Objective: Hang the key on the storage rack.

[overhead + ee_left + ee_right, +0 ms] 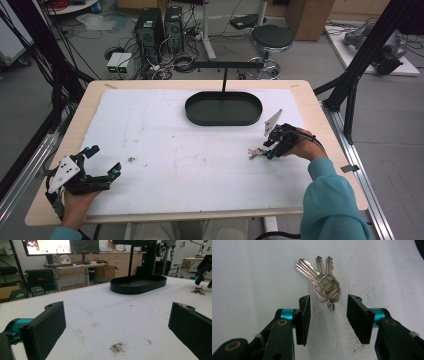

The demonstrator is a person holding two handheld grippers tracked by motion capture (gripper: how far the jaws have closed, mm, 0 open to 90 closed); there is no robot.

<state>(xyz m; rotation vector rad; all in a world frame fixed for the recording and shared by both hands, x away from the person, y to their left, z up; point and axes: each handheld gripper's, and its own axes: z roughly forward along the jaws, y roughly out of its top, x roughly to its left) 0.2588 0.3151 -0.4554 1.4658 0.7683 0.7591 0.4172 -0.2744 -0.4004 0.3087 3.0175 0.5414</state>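
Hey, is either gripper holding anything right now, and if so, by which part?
Nothing is held. The right gripper stands open just short of the bunch of keys, pads not touching it. The left gripper is open over bare table.

Left tool [106, 161] wide apart, right tool [329, 315] half-parted, pointing down

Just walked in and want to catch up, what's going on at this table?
A person holds a gripper in each hand at a white-covered table. The right gripper is poised over a bunch of keys lying flat; its jaws stand apart on either side of the key ring and are not yet pressing on it. The left gripper rests wide open at the near left. A black oval tray sits farther back.
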